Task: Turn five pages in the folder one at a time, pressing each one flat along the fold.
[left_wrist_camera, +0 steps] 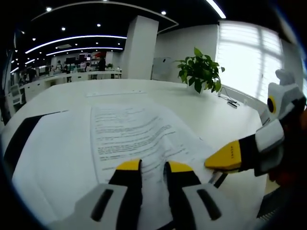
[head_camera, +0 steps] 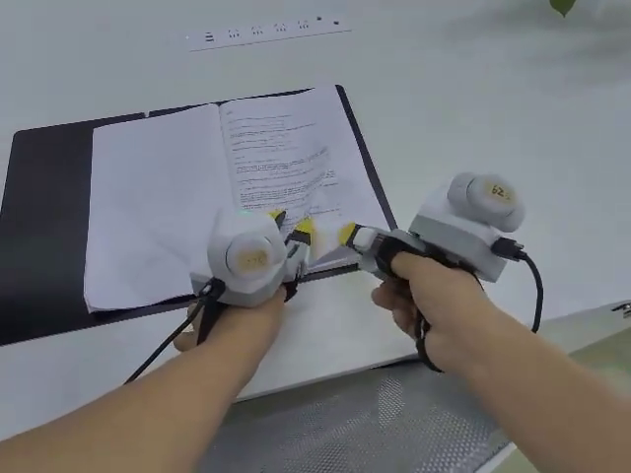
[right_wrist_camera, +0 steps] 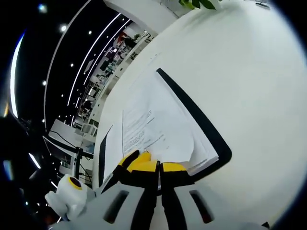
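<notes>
we see the folder lying open on the white table, toward 10 o'clock in the head view, with a blank page on its left and a printed page on its right. the left hand-held gripper sits low over the printed page's lower part, jaws a narrow gap apart. the right hand-held gripper, at its 3 o'clock, has its jaws together at that page's curled bottom edge (whether paper is pinched, we cannot tell).

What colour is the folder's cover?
Black: the folder cover shows clearest in the head view.
</notes>
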A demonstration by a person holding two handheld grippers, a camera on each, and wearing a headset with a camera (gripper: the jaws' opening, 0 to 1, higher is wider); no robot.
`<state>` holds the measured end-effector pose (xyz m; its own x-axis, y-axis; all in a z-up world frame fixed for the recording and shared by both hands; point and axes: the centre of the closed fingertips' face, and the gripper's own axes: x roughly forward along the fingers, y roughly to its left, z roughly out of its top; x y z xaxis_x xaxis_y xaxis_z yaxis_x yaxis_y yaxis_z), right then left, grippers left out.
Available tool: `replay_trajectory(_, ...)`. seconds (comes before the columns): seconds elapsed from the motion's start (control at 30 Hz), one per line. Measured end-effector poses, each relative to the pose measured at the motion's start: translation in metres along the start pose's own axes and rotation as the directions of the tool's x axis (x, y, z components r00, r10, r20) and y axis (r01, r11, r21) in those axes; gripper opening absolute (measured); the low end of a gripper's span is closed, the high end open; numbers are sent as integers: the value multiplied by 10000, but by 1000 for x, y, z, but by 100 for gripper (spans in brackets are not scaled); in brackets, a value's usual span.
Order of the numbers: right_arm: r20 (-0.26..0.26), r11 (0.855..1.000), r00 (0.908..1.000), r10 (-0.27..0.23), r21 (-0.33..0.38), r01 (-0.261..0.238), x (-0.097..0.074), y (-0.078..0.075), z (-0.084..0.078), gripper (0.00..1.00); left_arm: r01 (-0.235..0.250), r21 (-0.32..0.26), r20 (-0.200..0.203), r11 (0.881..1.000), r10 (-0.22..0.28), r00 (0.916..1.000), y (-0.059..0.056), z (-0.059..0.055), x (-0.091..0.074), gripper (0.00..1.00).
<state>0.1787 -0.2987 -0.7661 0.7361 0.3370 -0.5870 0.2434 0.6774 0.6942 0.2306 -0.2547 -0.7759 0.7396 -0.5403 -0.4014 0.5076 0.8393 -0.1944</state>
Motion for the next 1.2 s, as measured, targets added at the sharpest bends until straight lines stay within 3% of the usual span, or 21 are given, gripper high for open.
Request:
replay_trajectory(0.1,236,10000,9997,40,13,-41,-4,3,1,0,235,-589,-279,9980,-252,9993,-1,3,-4,20)
replay_trajectory(0.23,572,9997,9981,206,-147,-198,-10,10,4,0,347,-835,-510,9959,-391,9979,3,5,-14,26)
replay_trajectory(0.47,981,9979,9942,434,-516,-385,-19,25,7,0,311,-481,-289,9984,-325,9991,20,15,-41,31)
replay_trajectory(0.77,1403,9823,9857,931,-1746,-679,-30,57,9,0,458,30,292,9989,-459,9985,38,43,-78,37)
replay_trajectory(0.9,1526,9661,9804,1247,-2437,-850,-31,74,10,0,428,289,519,9987,-442,9977,47,53,-96,39)
replay_trajectory(0.97,1554,9537,9789,1324,-2890,-832,-31,81,9,0,393,407,531,9984,-415,9977,51,55,-104,39)
replay_trajectory(1.0,1507,9387,9792,1360,-3358,-787,-31,86,8,0,374,477,578,9982,-401,9975,55,57,-109,39)
replay_trajectory(1.2,1335,9017,9772,1652,-4218,-948,-26,113,-5,0,100,684,613,9976,-142,9980,78,60,-132,39)
